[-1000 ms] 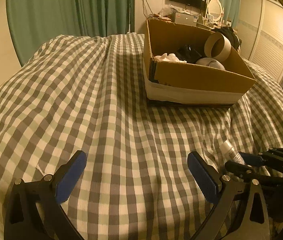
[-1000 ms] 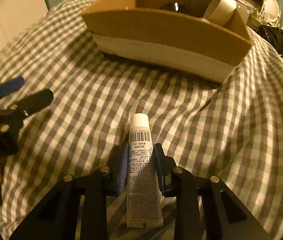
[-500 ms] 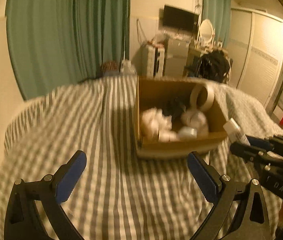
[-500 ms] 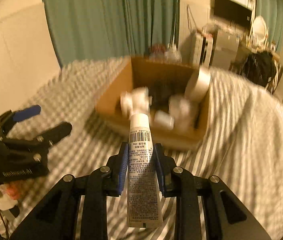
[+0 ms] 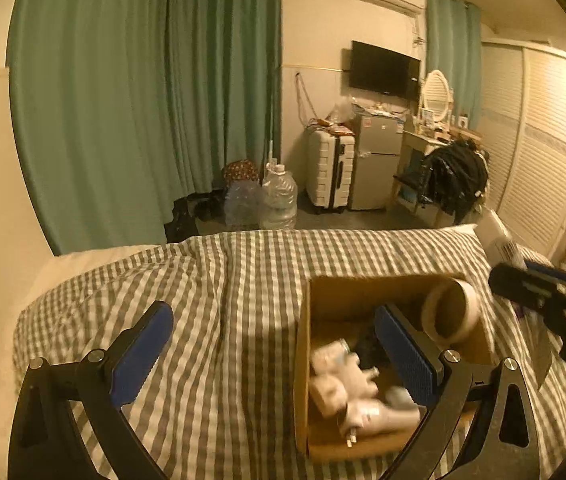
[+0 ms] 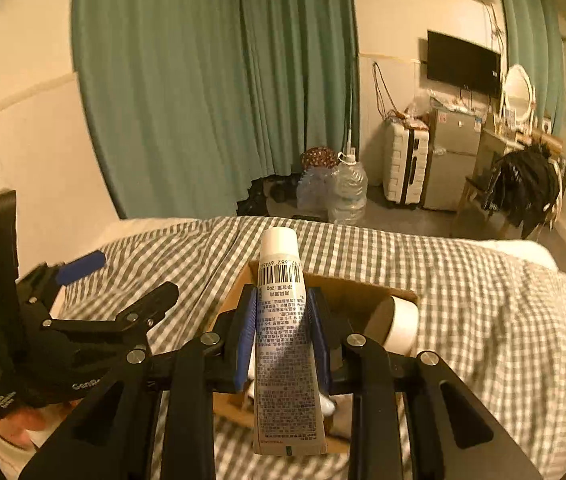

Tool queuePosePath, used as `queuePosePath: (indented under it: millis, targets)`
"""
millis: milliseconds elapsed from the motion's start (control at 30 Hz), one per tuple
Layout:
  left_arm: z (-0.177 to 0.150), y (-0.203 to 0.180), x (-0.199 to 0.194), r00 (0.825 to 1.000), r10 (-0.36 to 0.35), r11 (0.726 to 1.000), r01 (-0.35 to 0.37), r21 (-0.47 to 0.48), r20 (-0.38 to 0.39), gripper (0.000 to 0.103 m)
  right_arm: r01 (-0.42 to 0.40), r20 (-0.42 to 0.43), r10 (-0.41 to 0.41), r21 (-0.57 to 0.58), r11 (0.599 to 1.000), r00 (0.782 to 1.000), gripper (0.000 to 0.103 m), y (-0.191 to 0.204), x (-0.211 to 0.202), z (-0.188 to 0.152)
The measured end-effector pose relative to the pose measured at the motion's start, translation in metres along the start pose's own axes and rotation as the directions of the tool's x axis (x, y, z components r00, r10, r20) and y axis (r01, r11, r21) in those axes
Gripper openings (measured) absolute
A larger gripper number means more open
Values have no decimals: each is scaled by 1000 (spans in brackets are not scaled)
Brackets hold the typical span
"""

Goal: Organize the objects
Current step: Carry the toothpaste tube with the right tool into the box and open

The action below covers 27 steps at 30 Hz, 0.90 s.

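My right gripper [image 6: 283, 320] is shut on a white tube [image 6: 285, 344] with a barcode and a white cap, held in the air above the near edge of a cardboard box [image 6: 359, 290]. The tube also shows at the right of the left wrist view [image 5: 499, 242]. The box [image 5: 303, 360] sits on the checked bed cover and holds a tape roll [image 5: 453, 314], white items [image 5: 347, 384] and something dark. My left gripper [image 5: 271, 356] is open and empty, raised above the bed with its right finger over the box.
The grey-and-white checked bed [image 5: 211, 304] stretches left of the box. Beyond it stand green curtains [image 5: 155, 92], water bottles [image 5: 279, 196], a suitcase [image 5: 331, 168], a small fridge [image 5: 377, 160] and a chair with dark clothes [image 5: 455, 180].
Both grippers have risen well above the bed and moved forward toward the box. The right gripper lifted the tube off the cover and carried it to the box.
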<state>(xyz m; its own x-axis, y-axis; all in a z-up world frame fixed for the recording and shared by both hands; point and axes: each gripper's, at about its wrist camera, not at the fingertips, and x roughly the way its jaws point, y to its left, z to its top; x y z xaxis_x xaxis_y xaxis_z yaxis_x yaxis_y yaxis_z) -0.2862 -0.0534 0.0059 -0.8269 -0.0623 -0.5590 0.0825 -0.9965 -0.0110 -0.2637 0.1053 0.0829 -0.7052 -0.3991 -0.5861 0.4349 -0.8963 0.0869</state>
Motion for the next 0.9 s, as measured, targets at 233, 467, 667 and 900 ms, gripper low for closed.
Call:
queuePosePath:
  millis: [233,467,667,900]
  targets:
    - [-20,13,61,998,-9,1000,8,-24,-63,103,20,-116,-11,82,996,993,25,-30,91,-25]
    - [-35,10,74,995,-6,1000,6,4,-100,103,47,-196,-28,93,995,980,25,-43,134,-51]
    - [-37,7,61,995,-15,1000,15,6,-98,103,66,-192,-48,86,994,980,26,-40,118,-55]
    - [-26,2,26,995,-2,1000,2,2,-97,103,90,-146,-74,111,990,987,54,-35,71,-41]
